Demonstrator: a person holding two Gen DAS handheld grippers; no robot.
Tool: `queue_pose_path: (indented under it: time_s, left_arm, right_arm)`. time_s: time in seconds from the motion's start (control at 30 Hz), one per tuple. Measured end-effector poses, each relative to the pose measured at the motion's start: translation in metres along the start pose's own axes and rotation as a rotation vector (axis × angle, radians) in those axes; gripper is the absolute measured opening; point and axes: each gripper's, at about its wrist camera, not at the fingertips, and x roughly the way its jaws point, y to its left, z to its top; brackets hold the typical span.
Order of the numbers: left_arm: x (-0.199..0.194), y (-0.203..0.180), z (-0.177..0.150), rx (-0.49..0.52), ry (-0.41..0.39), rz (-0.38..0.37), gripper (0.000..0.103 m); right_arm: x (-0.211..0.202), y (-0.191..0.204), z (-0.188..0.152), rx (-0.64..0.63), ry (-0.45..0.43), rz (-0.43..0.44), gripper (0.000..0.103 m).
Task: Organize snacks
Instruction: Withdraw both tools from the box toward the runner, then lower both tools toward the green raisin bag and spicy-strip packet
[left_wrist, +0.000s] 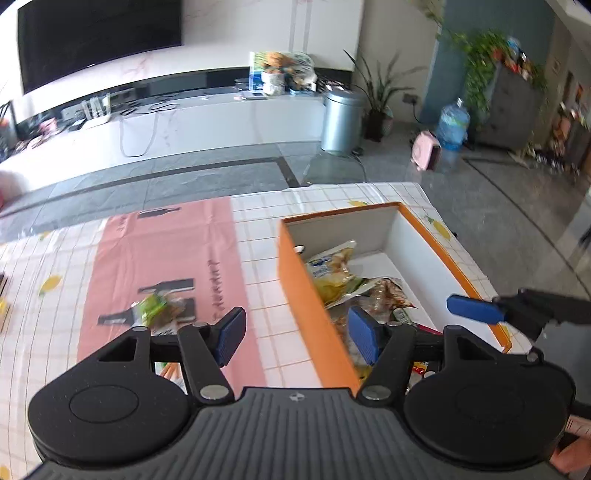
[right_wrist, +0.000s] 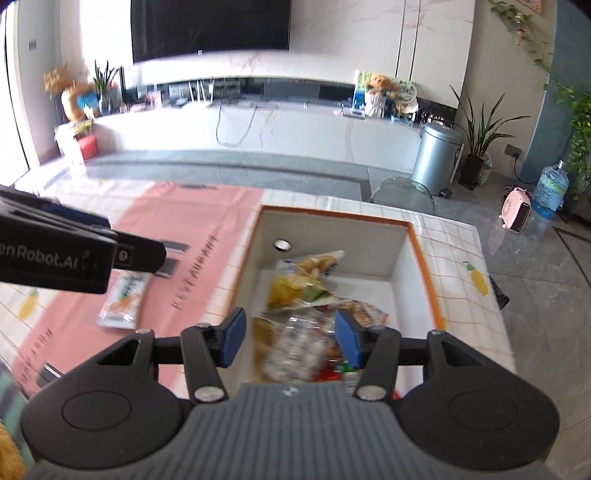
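The orange box (right_wrist: 428, 273) with white inner walls sits directly ahead of the right gripper (right_wrist: 290, 338), whose blue pads stand spread apart with nothing between them, hovering over the box's near end. Inside, a heap of snack packets (right_wrist: 306, 291) fills the near half: a yellow-and-white bag lies furthest ahead, with clear and brown wrappers closer to the fingers. The far end shows bare white floor.

The left gripper (left_wrist: 297, 334) is also released and empty, straddling the box's left wall (left_wrist: 314, 306). Ahead-left of it, a green snack packet (left_wrist: 155, 308) lies on the pink mat (left_wrist: 166, 240). Under its body, a white-and-orange packet (right_wrist: 123, 301) rests on the mat.
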Motion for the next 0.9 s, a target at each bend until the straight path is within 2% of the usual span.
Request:
queue_pose_path:
  time_s: [0.17,0.33,0.57,0.73,0.9]
  left_arm:
    - [-0.018,0.033,-0.024,-0.043,-0.031,0.062,0.074]
    - [-0.028,0.069,-0.049,-0.11,-0.038,0.087,0.074]
    - [-0.029,0.108,-0.081,-0.209,-0.028,0.093,0.074]
    - [-0.02,0.125,-0.1,-0.23,-0.004,0.095,0.074]
    - [-0.01,0.145,-0.103,-0.255,0.009,0.072,0.063]
  right_arm:
    - [-0.008,0.037,-0.015,0.048,-0.053,0.013,0.052]
    - [-0.01,0.075,-0.029,0.081,-0.076,0.018,0.052]
    - [0.002,0.112,-0.048,0.119,-0.047,0.067,0.052]
    - [0.019,0.131,-0.058,0.109,-0.031,0.075,0.052]
    - [0.039,0.15,-0.054,0.062,-0.01,0.095,0.059]
